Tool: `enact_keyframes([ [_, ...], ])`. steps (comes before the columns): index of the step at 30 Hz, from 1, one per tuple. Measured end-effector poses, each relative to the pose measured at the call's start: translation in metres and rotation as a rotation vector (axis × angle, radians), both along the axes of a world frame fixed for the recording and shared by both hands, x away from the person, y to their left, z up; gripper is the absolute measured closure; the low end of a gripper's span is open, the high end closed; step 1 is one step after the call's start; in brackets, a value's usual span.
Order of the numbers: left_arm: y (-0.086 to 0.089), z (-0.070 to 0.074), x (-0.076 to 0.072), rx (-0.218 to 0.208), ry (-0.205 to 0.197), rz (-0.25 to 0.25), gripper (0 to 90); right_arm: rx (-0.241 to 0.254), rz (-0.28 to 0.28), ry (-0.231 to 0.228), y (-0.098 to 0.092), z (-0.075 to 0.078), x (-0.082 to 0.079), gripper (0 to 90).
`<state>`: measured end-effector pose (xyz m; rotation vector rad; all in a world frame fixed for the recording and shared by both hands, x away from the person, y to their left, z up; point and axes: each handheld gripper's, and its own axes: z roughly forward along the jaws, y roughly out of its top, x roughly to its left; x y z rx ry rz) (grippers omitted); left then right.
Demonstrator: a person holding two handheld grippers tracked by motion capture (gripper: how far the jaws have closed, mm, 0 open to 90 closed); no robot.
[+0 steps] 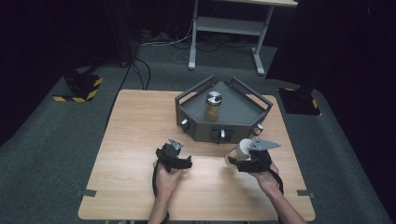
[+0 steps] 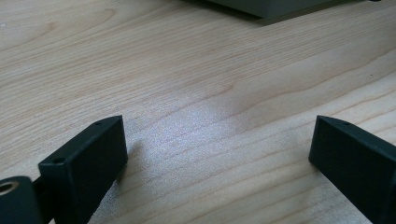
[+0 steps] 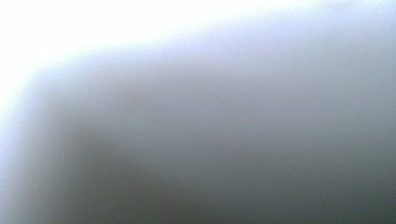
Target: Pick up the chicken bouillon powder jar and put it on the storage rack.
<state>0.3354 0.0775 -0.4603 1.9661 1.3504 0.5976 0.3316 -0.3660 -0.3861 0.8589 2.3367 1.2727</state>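
A grey angular tray [image 1: 243, 113] stands at the far middle of the wooden table [image 1: 135, 126]. Upright inside it is a jar [image 1: 213, 106] with a silver lid and brownish contents. My right gripper [image 1: 243, 160] is near the tray's front right corner, shut on a second jar [image 1: 237, 152] with a white lid, held tilted. The right gripper view is a pale blur from something pressed close to the lens. My left gripper [image 1: 173, 157] hovers low over bare table in front of the tray. In the left gripper view its jaws stand wide open [image 2: 219, 154] with nothing between them, and the tray's edge [image 2: 271, 9] lies ahead.
Small knobs [image 1: 222, 134] stick out of the tray's front wall. Beyond the table stand a white desk frame [image 1: 229, 28] and two black stands with yellow-striped bases [image 1: 81, 86] [image 1: 299, 100] on the grey carpet. Bare wood lies left of the tray and along the near edge.
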Motion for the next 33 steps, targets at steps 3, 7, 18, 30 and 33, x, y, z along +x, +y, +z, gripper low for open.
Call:
enact_keyframes([
  [3,0.000,0.000,0.000,0.000,0.000,0.000,4.2,0.008,0.004,-0.002,-0.002,0.007,0.002,29.5],
  [7,0.000,0.000,0.000,0.000,0.000,0.000,4.3,0.010,0.010,-0.010,-0.004,0.017,0.004,29.8],
  [18,0.000,0.000,0.000,-0.002,0.000,0.001,4.3,-0.010,0.047,-0.026,0.000,0.044,0.011,30.0],
  [30,0.000,0.000,0.000,-0.001,0.000,0.001,4.3,-0.017,0.042,-0.059,-0.002,0.074,0.017,30.1],
  [33,0.000,0.000,0.000,-0.001,0.001,0.001,4.3,-0.010,0.033,-0.065,-0.004,0.081,0.020,30.2],
])
